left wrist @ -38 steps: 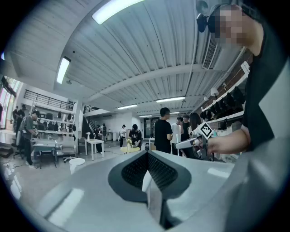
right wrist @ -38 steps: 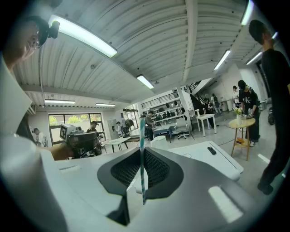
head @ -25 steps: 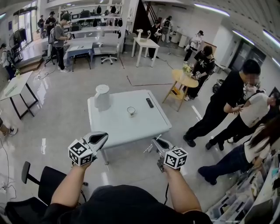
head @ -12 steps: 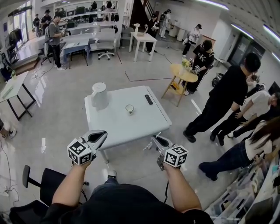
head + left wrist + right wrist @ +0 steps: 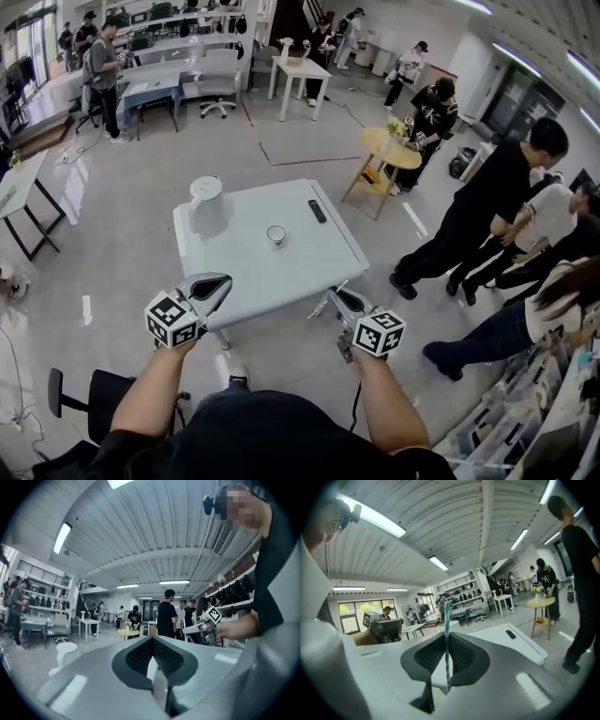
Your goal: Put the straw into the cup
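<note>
The right gripper (image 5: 330, 302) sits at the lower centre-right of the head view. It points up-frame toward the near edge of the white table (image 5: 300, 272), off its near right corner. In the right gripper view its pads are pressed together on the straw (image 5: 446, 620). The straw is thin with teal and white stripes, stands upright in that view and sticks out above the jaw tips. From the head view it shows only as a faint pale line at the jaw tips, if that line is the straw at all.

The left gripper (image 5: 214, 286) is at the lower centre-left of the head view, its tips over the table's near left edge. The left gripper view shows its pads meeting along one seam with nothing between them.

The cup (image 5: 276, 234) is small and open-topped. It stands alone near the middle of the table, well apart from both grippers and up-frame of them. A white jug (image 5: 205, 201) stands at the table's far left corner, and a dark remote (image 5: 318, 211) lies toward the far right edge, right of the cup.

Off the table's far right corner stands a round table (image 5: 394, 153) of wood. Several people (image 5: 478, 216) are grouped along the right side of the frame.
</note>
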Demonstrator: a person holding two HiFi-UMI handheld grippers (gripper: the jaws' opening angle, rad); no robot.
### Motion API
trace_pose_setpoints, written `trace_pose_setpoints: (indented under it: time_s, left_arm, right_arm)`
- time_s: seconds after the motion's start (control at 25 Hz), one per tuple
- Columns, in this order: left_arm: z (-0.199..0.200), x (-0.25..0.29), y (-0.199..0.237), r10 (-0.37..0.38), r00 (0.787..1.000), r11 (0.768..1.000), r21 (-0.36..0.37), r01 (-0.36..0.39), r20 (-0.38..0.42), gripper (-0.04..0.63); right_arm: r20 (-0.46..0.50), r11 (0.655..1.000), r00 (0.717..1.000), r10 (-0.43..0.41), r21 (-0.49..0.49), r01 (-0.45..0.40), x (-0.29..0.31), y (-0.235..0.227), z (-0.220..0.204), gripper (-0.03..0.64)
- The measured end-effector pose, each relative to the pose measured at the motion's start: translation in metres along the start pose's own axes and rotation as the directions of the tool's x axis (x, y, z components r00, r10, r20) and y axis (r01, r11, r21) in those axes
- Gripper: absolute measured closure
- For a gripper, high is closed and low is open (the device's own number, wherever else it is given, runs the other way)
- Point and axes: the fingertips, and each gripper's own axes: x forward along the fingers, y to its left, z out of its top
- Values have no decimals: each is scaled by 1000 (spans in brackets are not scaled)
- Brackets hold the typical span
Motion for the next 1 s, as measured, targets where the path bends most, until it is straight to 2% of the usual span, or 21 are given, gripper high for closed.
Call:
trace_pose_setpoints:
  time_s: [0.68, 1.0]
  left_arm:
    - [-11, 47, 73, -68, 997, 996, -52, 66, -27, 595]
    - [-9, 60, 112, -78, 997, 996, -47, 77, -27, 595]
  right_arm:
    - [-25, 999, 999, -49, 21, 49, 61, -36, 19, 563]
    - [-22, 998, 998, -61, 10, 61, 92, -50, 30, 563]
